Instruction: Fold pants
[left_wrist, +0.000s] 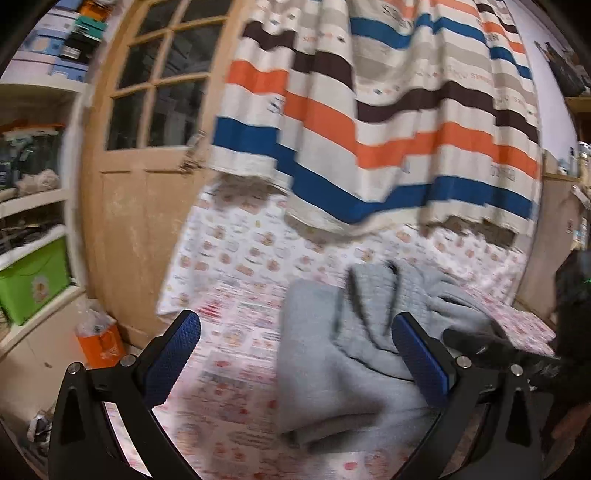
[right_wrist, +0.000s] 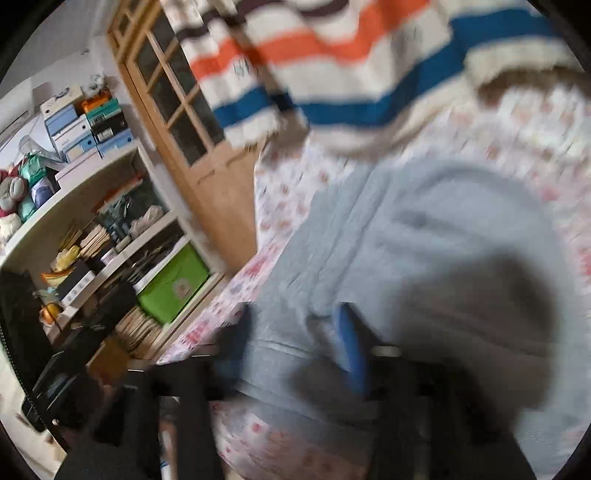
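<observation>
Grey pants (left_wrist: 332, 354) lie bunched and partly folded on a bed with a pink patterned sheet (left_wrist: 236, 258). My left gripper (left_wrist: 295, 362) is open, held above the sheet, its right finger (left_wrist: 421, 358) over the pants' edge; nothing is between the fingers. In the blurred right wrist view the pants (right_wrist: 424, 229) fill the middle. My right gripper (right_wrist: 295, 350) has grey cloth lying between its blue-padded fingers (right_wrist: 351, 347), but blur hides whether they are closed on it. The right gripper also shows in the left wrist view (left_wrist: 480, 343) on the pants' right side.
A striped curtain (left_wrist: 388, 110) hangs over the bed's far side. A wooden door with glass panes (left_wrist: 147, 110) stands left of the bed. White shelves with a green box (left_wrist: 33, 280) and an orange bag (left_wrist: 99, 343) stand on the left.
</observation>
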